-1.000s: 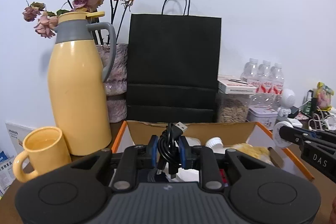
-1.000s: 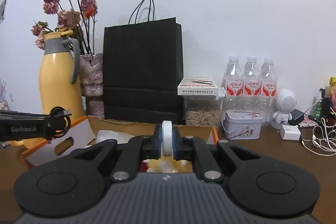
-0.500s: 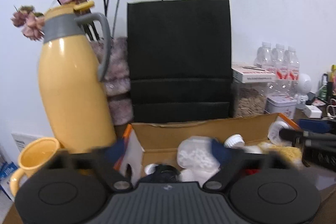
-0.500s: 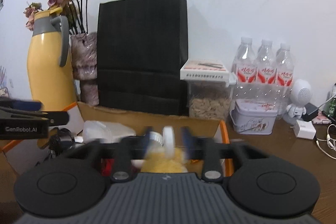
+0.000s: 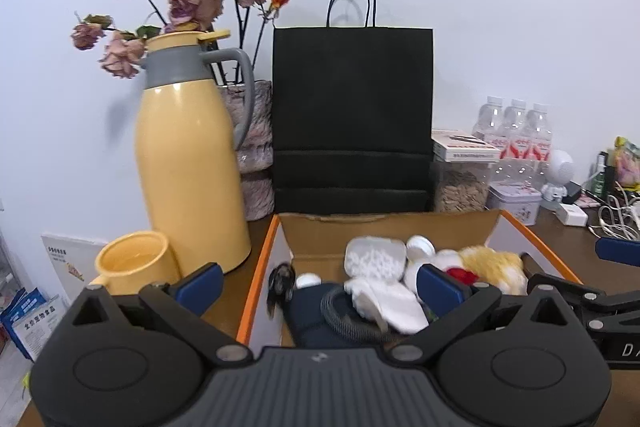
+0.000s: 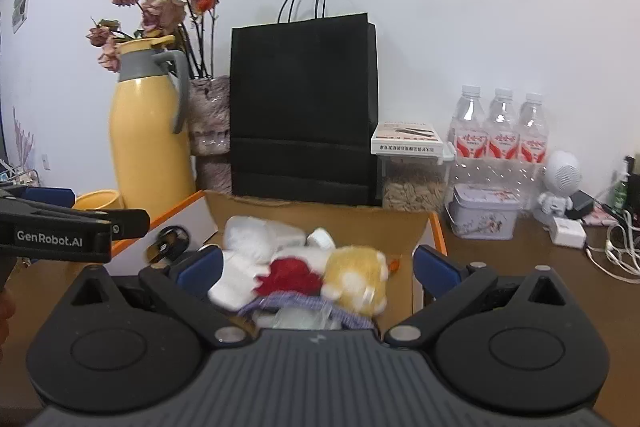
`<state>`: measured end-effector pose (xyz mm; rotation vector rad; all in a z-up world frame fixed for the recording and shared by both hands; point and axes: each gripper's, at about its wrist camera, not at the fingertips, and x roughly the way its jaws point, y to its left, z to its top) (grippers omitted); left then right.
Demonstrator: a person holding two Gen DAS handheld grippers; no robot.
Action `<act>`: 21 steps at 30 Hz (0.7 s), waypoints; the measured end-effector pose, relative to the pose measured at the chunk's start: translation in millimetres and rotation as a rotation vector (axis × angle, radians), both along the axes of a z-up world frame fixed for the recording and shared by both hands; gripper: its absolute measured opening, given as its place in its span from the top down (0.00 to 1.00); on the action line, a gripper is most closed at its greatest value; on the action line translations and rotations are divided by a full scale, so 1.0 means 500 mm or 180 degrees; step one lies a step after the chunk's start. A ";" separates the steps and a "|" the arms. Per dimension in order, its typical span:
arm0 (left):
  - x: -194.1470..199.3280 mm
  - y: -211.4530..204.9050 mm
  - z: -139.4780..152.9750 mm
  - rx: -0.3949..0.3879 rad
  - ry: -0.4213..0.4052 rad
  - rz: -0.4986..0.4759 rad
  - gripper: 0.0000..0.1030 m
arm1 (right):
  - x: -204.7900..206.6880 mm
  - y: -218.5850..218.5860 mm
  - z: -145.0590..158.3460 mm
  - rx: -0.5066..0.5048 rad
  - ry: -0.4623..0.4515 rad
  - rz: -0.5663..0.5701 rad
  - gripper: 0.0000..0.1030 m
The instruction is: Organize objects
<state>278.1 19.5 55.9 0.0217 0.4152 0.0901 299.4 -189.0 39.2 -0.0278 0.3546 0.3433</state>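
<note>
Now both grippers, left gripper (image 5: 320, 287) and right gripper (image 6: 316, 267), gape empty over one box (image 5: 384, 225).

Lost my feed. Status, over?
Left gripper open, empty. Right gripper open, empty. Both over cardboard box, full of items. Nothing blocking.

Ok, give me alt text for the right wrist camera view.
The open right gripper hovers empty over a cardboard box of soft toys and small items. Behind stand a black paper bag, a yellow thermos and water bottles.
</note>
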 end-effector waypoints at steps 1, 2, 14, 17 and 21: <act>-0.021 0.002 0.003 -0.0017 0.0020 0.0000 0.00 | -0.020 -0.002 0.003 -0.0001 0.0022 -0.0008 0.00; -0.040 0.005 0.006 -0.0041 0.0034 -0.0005 0.00 | -0.039 -0.002 0.005 -0.0006 0.0045 -0.0016 0.00; -0.230 0.024 -0.016 -0.0138 0.0298 0.0033 0.00 | -0.213 -0.006 0.000 -0.0094 0.0345 -0.0107 0.00; -0.255 0.025 -0.024 -0.0150 0.0340 0.0036 0.00 | -0.238 -0.005 0.000 -0.0110 0.0367 -0.0123 0.00; -0.273 0.023 -0.028 -0.0148 0.0366 0.0035 0.00 | -0.256 -0.005 -0.002 -0.0106 0.0387 -0.0130 0.00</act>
